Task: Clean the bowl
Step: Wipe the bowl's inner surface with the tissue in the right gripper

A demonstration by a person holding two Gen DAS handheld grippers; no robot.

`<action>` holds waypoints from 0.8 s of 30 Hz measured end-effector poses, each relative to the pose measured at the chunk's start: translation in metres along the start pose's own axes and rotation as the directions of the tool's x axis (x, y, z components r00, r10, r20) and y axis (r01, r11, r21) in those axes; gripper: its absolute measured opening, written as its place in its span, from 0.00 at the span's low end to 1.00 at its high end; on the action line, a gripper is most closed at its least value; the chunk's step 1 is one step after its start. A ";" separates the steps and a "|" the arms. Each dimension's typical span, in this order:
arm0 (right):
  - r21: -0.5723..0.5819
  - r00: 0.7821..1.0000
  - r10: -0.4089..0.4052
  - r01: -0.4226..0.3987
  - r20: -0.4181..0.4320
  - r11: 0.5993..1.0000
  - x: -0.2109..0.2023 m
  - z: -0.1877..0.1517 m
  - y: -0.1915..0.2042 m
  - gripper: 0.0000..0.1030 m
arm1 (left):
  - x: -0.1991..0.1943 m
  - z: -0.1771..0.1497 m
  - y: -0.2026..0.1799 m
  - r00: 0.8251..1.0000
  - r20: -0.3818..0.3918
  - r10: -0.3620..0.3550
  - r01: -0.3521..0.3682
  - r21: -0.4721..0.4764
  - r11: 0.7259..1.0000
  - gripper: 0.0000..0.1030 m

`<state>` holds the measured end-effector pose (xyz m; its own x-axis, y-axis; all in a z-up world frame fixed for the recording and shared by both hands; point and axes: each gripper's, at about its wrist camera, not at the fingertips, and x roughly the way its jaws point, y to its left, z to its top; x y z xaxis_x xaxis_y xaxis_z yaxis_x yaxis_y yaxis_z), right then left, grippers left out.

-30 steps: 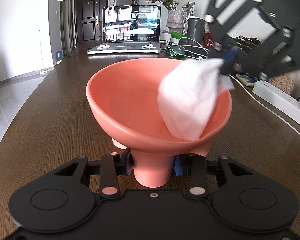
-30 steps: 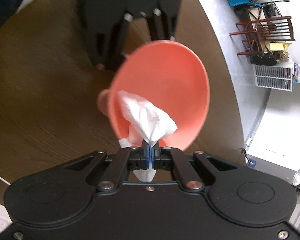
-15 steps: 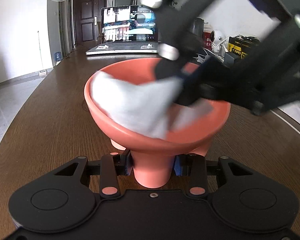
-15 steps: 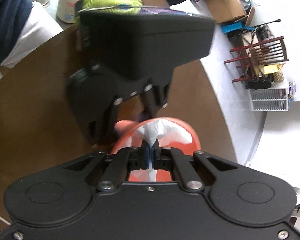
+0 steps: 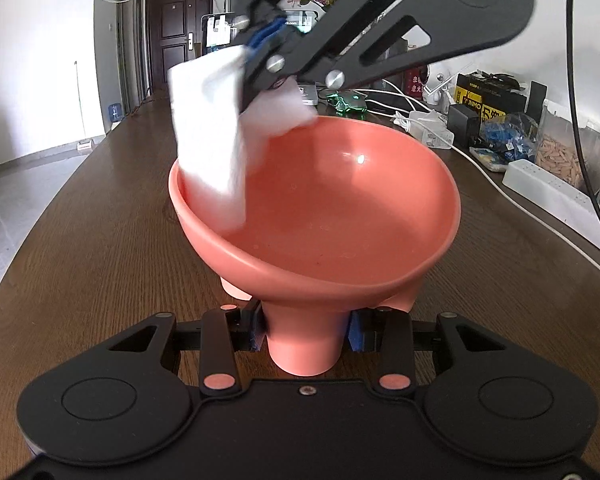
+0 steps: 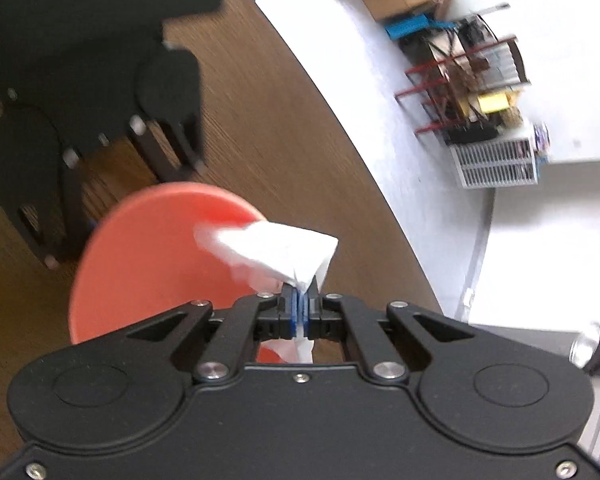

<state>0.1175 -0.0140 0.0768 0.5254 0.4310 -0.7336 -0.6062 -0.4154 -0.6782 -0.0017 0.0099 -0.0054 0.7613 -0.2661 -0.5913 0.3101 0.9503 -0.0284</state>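
Observation:
A salmon-pink bowl [image 5: 332,208] with short legs stands on the dark wooden table [image 5: 100,240]. My left gripper [image 5: 306,330] is shut on the bowl's near leg [image 5: 304,344]. My right gripper [image 6: 300,312] is shut on a white tissue [image 6: 276,252]. In the left wrist view the tissue [image 5: 212,148] hangs over the bowl's far-left rim, with the right gripper [image 5: 260,56] above it. The bowl [image 6: 156,260] also shows in the right wrist view, with the left gripper [image 6: 80,120] behind it.
At the table's right back lie a white power strip [image 5: 548,180], cables, boxes [image 5: 488,100] and a bag of blue parts [image 5: 504,136]. A laptop and flower vase stand at the far end. The table edge [image 6: 360,152] drops to a pale floor.
My right gripper has swept the tissue from the bowl's right side across its inside to the far-left rim and lifted. The left gripper still holds the bowl's leg.

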 end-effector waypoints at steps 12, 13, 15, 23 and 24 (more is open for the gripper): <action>0.087 0.995 -0.003 0.011 -0.100 0.996 0.003 -0.047 0.000 0.02 | 0.005 0.003 0.001 1.000 0.000 -0.001 0.001 -0.001 1.000 0.37; 0.093 0.994 -0.002 0.012 -0.107 0.996 0.003 -0.050 0.000 0.02 | 0.005 0.003 0.001 1.000 0.000 -0.001 0.001 -0.001 1.000 0.37; 0.093 0.992 0.001 0.010 -0.123 0.996 0.003 -0.056 0.003 0.02 | 0.005 0.003 0.002 1.000 0.000 -0.001 0.001 -0.002 1.000 0.37; 0.081 0.986 0.029 -0.015 -0.167 0.997 -0.001 -0.071 0.028 0.02 | 0.004 0.003 0.003 1.000 0.000 -0.001 0.001 -0.001 1.000 0.37; 0.078 0.985 0.031 -0.018 -0.168 0.997 -0.004 -0.073 0.032 0.02 | 0.004 0.003 0.002 1.000 0.000 -0.001 0.001 -0.001 1.000 0.37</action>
<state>0.1397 -0.0874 0.0548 0.5993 0.2773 -0.7510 -0.6601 -0.3595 -0.6596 0.0038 0.0105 -0.0053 0.7611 -0.2674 -0.5910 0.3102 0.9502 -0.0303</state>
